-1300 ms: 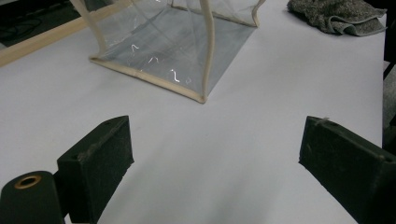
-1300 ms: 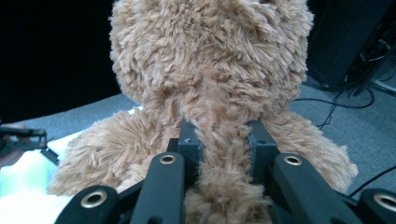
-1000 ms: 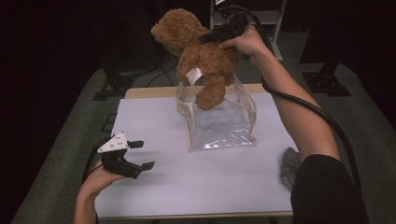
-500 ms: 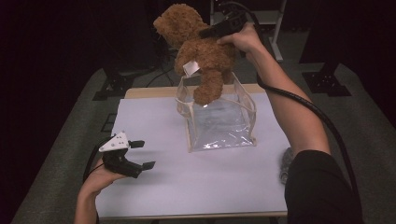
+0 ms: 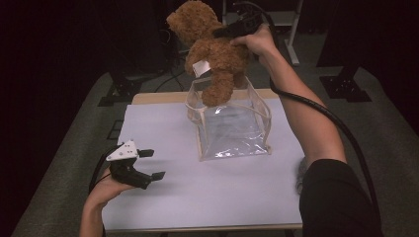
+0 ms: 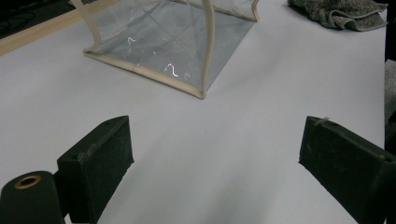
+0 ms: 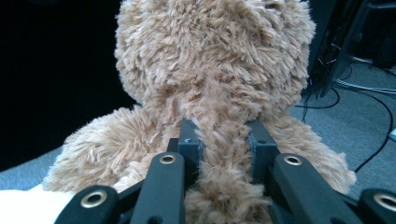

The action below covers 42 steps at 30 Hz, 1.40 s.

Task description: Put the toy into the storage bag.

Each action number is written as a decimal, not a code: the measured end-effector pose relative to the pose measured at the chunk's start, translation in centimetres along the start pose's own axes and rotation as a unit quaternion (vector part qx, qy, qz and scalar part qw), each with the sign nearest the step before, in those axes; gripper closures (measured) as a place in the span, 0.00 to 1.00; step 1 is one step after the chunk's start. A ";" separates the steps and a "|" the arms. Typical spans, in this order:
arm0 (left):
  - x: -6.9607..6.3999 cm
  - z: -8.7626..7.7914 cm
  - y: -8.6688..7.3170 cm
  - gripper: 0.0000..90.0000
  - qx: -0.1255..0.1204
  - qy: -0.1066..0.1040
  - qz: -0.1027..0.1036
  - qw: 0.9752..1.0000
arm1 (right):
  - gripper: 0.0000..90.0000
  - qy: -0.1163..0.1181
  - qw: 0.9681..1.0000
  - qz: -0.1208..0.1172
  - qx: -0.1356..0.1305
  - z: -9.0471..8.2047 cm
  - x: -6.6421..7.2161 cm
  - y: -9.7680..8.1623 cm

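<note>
Above the far half of the table, we hold the brown teddy bear point(image 5: 212, 54) aloft in our right gripper point(image 5: 232, 30), its jaws pinched tight into the plush at the back of the bear's neck, as the right gripper view makes plain point(image 7: 219, 140). The bear hangs tilted, a white tag at its side, one leg dangling just over the open mouth of the clear plastic bag point(image 5: 232, 123) that stands upright on the white tabletop point(image 5: 197, 197) below it.

We judge the work to be at the lowering stage: the toy is lifted and roughly lined up, but not yet inside. The next move, as we read it, calls for a straight descent through the cream-trimmed rim, legs first, without knocking the soft walls inward, and only then a release.

Nearer the front edge, our left gripper point(image 5: 148, 165) rests low over the table, well apart from the bag, jaws spread wide with nothing between them. It could steady the bag's rim if the bear snags. A grey cloth point(image 6: 336, 11) lies crumpled beyond the bag at our right.
</note>
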<state>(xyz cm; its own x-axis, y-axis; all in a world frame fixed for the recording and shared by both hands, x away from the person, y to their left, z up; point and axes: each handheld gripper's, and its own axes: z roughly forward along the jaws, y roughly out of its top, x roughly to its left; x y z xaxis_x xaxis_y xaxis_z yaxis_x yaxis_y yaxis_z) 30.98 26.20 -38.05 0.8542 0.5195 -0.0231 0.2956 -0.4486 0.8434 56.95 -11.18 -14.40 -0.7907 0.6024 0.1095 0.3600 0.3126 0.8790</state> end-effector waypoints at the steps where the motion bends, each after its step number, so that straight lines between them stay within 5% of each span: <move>1: 0.0 0.0 0.0 0.09 -0.001 -0.001 0.000 1.000 | 0.80 -0.003 1.000 0.000 -0.001 0.0 0.0 0.0; 15: -0.2 0.2 0.1 0.09 0.000 -0.005 0.002 1.000 | 0.80 0.026 0.998 -0.050 0.042 1.4 2.2 -3.0; 21: -0.4 0.3 0.2 0.10 -0.001 -0.005 0.004 1.000 | 0.80 0.052 0.990 -0.101 0.080 1.8 2.8 -5.5; 26: -0.4 0.4 0.2 0.09 0.002 -0.007 0.004 1.000 | 0.80 0.063 0.987 -0.120 0.090 1.5 2.9 -7.4; 42: -0.6 0.6 0.3 0.09 0.006 -0.011 0.006 1.000 | 0.80 0.054 0.988 -0.108 0.098 0.3 1.9 -11.6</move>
<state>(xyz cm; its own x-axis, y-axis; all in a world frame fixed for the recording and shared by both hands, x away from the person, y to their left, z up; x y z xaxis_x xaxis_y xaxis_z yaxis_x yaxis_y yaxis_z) 30.77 25.34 -38.13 0.8670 0.4977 -0.0241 0.2897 -0.4642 0.8370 51.40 -13.45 -24.49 -0.9038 0.4278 -0.0118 0.2585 0.5677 0.7816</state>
